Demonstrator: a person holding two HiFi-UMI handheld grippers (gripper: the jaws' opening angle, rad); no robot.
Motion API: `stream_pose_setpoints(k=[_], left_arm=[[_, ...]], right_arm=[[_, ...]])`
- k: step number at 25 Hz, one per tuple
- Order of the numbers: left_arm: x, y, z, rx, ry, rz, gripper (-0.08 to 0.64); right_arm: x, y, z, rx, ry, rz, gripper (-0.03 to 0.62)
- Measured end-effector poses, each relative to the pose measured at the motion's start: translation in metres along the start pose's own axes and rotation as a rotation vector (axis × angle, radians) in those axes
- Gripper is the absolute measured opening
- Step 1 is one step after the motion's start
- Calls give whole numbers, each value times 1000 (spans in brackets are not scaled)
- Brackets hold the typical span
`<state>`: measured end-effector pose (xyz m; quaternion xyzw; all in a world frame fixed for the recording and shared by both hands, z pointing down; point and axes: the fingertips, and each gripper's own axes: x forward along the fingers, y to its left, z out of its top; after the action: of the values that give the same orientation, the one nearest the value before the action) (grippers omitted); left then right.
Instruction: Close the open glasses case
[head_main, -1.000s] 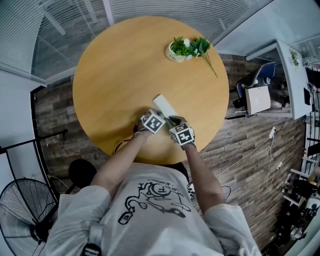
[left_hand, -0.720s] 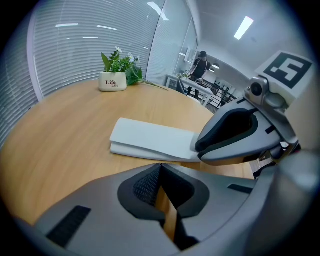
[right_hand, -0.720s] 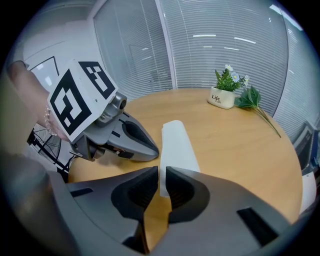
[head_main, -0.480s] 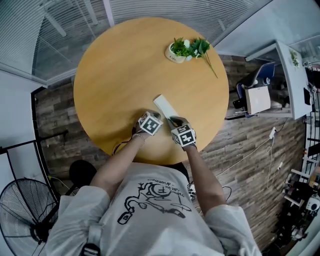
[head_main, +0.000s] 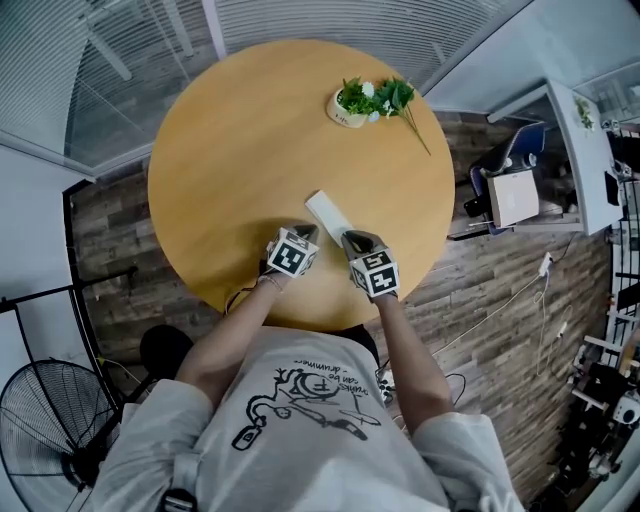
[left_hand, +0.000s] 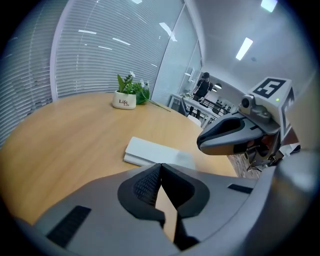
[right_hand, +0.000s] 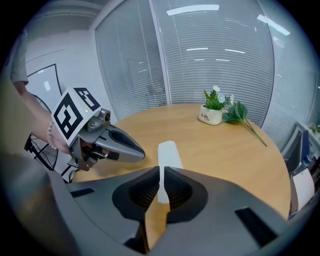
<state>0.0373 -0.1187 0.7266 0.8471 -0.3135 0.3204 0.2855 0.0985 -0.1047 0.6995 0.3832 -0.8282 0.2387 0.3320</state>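
Left gripper (head_main: 305, 233) and right gripper (head_main: 351, 240) are both sitting clenched and empty, flanking the near end of the case (head_main: 328, 212). Case is lying flat on the table (head_main: 230, 150), lid looking down on its base, so closing is likely finishing and nothing needs gripping

tabletop (head_main: 235, 140): plain honey-tan wood | glasses case (head_main: 328, 213): plain white | left hand-held gripper (head_main: 304, 233): grey, black ribbed pads, black-and-white square-marker cube | right hand-held gripper (head_main: 351, 239): same | pot (head_main: 342, 113): white, green leaves | floor (head_main: 108, 232): dark brown planks | shirt (head_main: 300, 445): grey, black print
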Motion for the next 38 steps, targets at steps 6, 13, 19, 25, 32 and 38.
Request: stream_pose_setpoints(k=[6, 13, 19, 25, 32, 38], left_arm=[[-33, -7, 27, -12, -89, 1, 18], [-73, -24, 65, -19, -210, -15, 18], [-108, -35, 92, -14, -303, -25, 18], [-139, -44, 110, -13, -373, -26, 18], [-173, -54, 134, 6, -452, -27, 18], [-205, -63, 149, 7, -515, -31, 18]], right_arm=[[-25, 6, 25, -5, -67, -11, 32], [-60, 14, 54, -17, -139, -24, 31], [-87, 24, 83, -38, -199, -30, 31], [-111, 36, 108, -47, -236, -32, 31], [-139, 48, 135, -60, -287, -26, 31], [-164, 58, 157, -69, -326, -16, 31]])
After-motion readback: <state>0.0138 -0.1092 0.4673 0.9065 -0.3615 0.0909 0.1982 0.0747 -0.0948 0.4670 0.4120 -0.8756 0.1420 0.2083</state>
